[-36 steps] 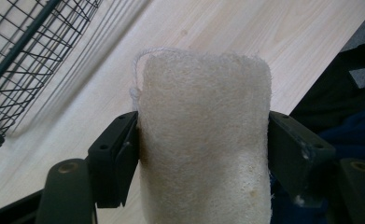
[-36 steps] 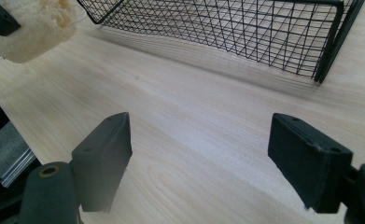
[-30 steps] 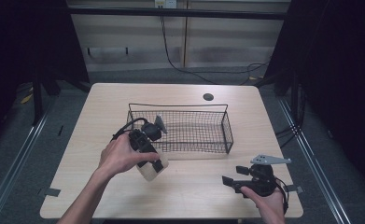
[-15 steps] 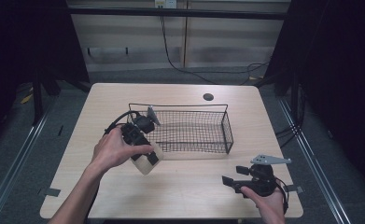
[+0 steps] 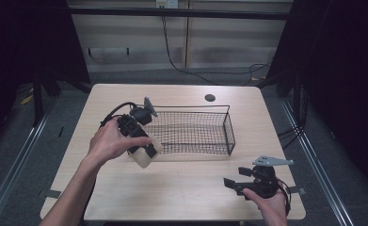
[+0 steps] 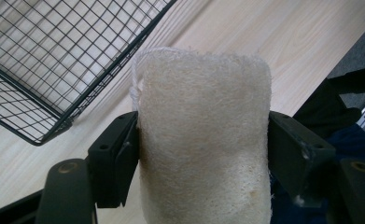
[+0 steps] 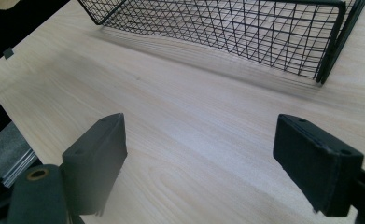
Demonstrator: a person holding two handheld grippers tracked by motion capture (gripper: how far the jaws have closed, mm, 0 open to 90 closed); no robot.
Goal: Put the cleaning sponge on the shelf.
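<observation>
Loofah sponge (image 6: 203,135), cream-coloured, coarse-fibred, oblong: clamped between the two black jaws of the left gripper (image 5: 146,153), pads pressing on both its long sides. Held clear above the table (image 5: 181,193), just outside the near left corner of the basket (image 5: 230,134), one end pointing down toward the wood.

Basket, black wire mesh, rectangular, low-walled: standing in the middle of the table, nothing seen inside it.

Right gripper (image 7: 199,154): near the table's front right corner, well apart from the sponge, pointed toward the basket. Its jaws have just been opening and stand wide, bare tabletop between them.

Table, pale wood grain, with a dark round grommet (image 5: 210,98) near its far edge.
</observation>
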